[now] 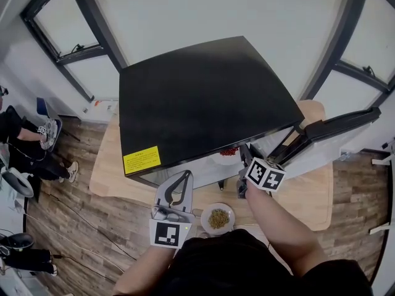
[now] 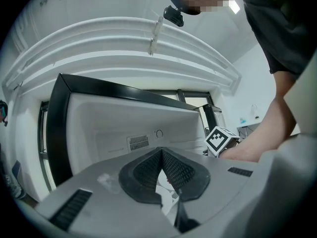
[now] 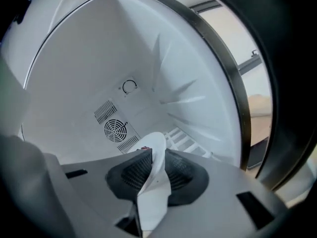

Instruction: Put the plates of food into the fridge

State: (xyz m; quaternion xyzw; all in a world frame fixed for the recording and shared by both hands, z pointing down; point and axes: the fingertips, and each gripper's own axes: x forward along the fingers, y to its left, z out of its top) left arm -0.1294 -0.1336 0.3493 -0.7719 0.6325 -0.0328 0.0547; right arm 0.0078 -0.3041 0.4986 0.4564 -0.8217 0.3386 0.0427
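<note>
In the head view a black-topped fridge (image 1: 203, 97) is sitting on a wooden table (image 1: 114, 165), filling the middle of the frame, with its door (image 1: 333, 131) hanging open toward the right edge. The right gripper (image 1: 244, 165) is reaching into the opening just below the fridge's front edge, right of centre, where a white plate of red food (image 1: 228, 156) is showing. In the right gripper view its jaws are standing slightly apart, with the plate's rim (image 3: 154, 182) lying slanted between the pads (image 3: 131, 175). The round fan vent (image 3: 115, 130) and the wire shelf (image 3: 181, 140) are showing behind it. The left gripper (image 1: 185, 176) is hovering at lower centre, in front of the fridge. Its jaws are pressed together at the tips on nothing. A second plate, of brown food (image 1: 217, 217), is resting on the table at bottom centre, just right of the left gripper.
</note>
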